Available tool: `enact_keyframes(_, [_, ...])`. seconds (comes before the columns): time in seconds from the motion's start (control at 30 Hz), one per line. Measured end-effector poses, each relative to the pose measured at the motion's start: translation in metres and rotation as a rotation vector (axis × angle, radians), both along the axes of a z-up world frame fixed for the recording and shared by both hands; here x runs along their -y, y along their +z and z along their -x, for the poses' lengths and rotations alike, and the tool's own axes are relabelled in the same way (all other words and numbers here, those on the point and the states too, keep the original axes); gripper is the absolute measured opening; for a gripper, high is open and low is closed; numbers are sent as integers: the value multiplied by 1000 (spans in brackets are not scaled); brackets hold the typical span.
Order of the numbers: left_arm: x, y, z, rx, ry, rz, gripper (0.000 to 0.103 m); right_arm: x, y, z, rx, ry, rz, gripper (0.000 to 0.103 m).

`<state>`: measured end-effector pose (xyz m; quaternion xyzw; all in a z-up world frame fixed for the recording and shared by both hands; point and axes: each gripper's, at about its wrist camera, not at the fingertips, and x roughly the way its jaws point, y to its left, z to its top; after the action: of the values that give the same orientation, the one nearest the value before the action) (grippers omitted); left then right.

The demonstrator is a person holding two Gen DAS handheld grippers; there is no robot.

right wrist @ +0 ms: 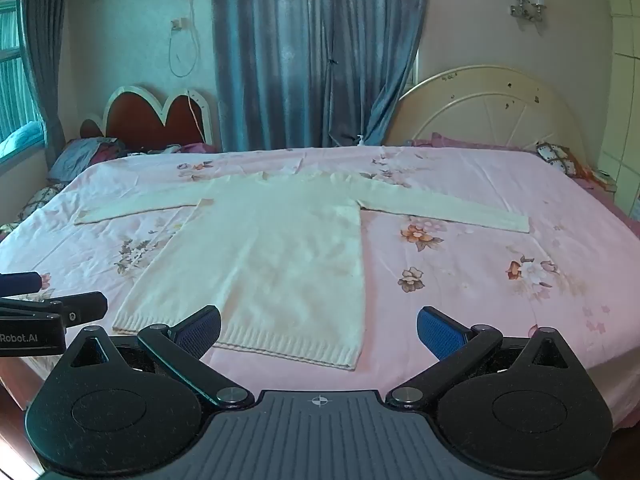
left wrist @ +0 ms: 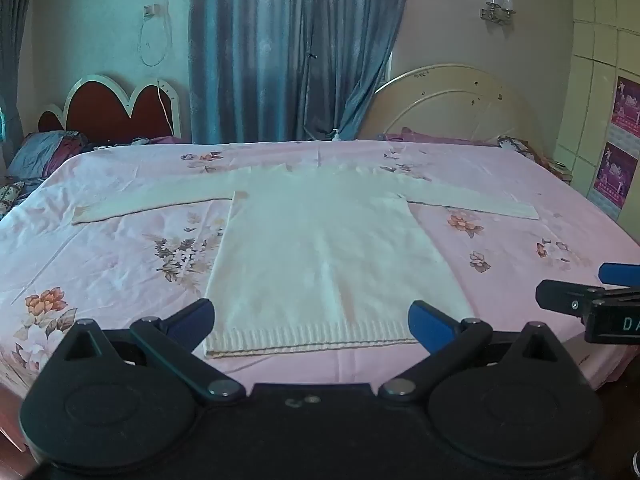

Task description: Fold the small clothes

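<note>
Your left gripper (left wrist: 312, 326) and right gripper (right wrist: 319, 332) both hold their ribbed blue pads wide apart, empty, above the cream knitted sweater (right wrist: 276, 256) lying flat, sleeves outstretched, on the pink flowered bedsheet (right wrist: 480, 300).

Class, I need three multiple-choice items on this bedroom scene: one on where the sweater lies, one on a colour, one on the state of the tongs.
1. Where does the sweater lie?
A. Flat on the bed sheet
B. Hung on the curtain
C. On the floor

2. What colour is the sheet's ground?
A. Green
B. Pink
C. Black

3. How do the left tongs and right tongs stand?
A. Both shut on a sleeve
B. One open, one shut
C. Both open, holding nothing

Key: A, it is spread out with both sleeves stretched sideways; B, pink with printed flowers; C, the blue pads stand wide apart above the hem.
</note>
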<state>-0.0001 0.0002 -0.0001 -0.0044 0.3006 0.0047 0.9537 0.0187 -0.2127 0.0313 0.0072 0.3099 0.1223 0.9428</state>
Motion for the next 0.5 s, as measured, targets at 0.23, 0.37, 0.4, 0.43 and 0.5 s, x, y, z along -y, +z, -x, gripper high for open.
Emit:
enact_keyframes(0.23, [-3,3,0,3,6,4,103,-2,3,1,3,1,-4,103])
enact_keyframes(0.37, [-5,3,1,8,9,4,103,-2,7,1,5,-1,-4,103])
enact_keyframes(0.4, [-5,3,1,8,9,3,103,0,6,2,9,-4,-13,103])
enact_keyframes(0.43, [-5,4,1,9,10,2,103,0,6,1,8,-4,-14,103])
enact_keyframes(0.5, [-6,5,1,8,8,3,103,-1,7,1,8,-4,-13,103])
